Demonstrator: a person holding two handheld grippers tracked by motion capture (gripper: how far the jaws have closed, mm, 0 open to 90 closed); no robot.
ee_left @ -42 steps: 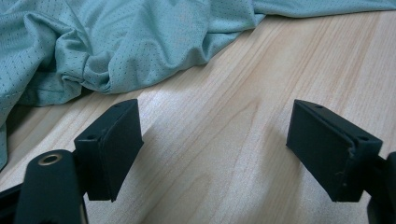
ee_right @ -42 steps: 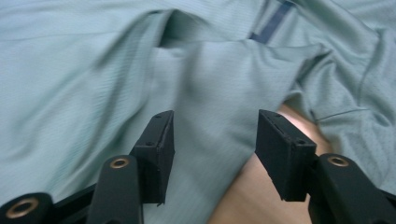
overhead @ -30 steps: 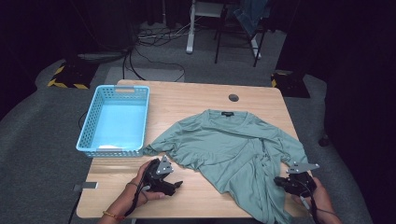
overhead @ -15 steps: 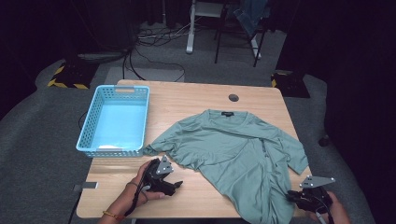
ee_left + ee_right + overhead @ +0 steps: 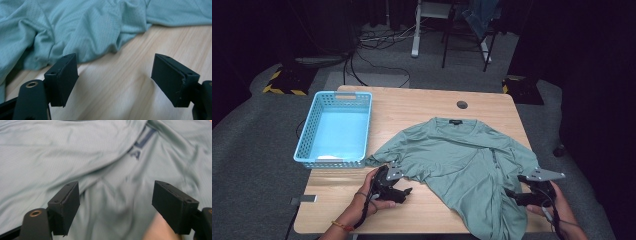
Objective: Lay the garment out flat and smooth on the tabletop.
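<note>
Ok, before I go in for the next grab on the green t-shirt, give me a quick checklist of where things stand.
1. Left gripper jaws open, nothing between them: ok.
2. Right gripper jaws have just been opening, no cloth pinched: ok.
3. Left jaws over bare light wooden table, short of the cloth edge: not ok for a grab.
4. Right jaws over the teal-green short-sleeved t-shirt: ok.
5. Shirt lying flat: not ok, rumpled, hem hangs off the near edge.
6. Light blue perforated plastic basket clear of the shirt: cannot tell, a sleeve tip reaches its corner.
</note>
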